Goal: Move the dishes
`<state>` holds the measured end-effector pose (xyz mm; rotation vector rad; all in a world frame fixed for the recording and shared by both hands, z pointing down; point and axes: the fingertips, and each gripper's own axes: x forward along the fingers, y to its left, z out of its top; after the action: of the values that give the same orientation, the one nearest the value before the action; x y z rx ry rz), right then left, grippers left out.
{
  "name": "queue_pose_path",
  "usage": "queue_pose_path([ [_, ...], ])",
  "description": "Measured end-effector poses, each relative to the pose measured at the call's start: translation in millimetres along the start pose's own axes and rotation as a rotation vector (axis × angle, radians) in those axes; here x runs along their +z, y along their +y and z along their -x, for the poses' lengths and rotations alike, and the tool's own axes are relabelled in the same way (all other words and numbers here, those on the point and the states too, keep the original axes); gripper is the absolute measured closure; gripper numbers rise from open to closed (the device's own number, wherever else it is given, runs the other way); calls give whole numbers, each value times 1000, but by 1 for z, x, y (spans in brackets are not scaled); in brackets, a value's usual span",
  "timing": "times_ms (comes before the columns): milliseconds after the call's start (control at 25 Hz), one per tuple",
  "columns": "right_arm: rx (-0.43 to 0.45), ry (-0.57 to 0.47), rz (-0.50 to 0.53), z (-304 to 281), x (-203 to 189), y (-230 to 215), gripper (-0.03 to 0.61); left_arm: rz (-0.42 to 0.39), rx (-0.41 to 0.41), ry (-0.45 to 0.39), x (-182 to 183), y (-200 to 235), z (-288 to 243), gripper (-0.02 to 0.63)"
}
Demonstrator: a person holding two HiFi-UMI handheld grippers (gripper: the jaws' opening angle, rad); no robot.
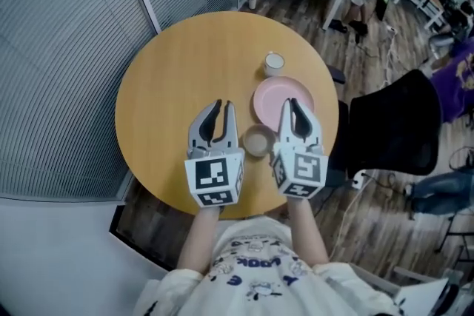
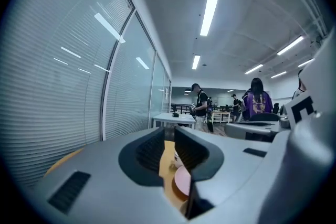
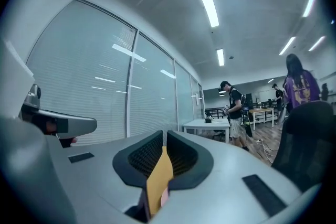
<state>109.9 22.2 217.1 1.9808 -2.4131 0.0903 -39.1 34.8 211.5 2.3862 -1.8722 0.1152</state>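
Dishes, a pink plate, white cup and small bowl, sit on the round counter below the barely parted left claw and pressed-together right claw, both empty and likely to knock a rim unless widened.

The right gripper is covering part of the pink plate. The head view's bottom edge is cropping the person.
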Motion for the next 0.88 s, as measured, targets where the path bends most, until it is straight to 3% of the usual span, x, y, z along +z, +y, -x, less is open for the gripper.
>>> queue_pose_path([
  [880,-12,-26,18,4,16,-1,565,-33,9,-22,11,9,5,589],
])
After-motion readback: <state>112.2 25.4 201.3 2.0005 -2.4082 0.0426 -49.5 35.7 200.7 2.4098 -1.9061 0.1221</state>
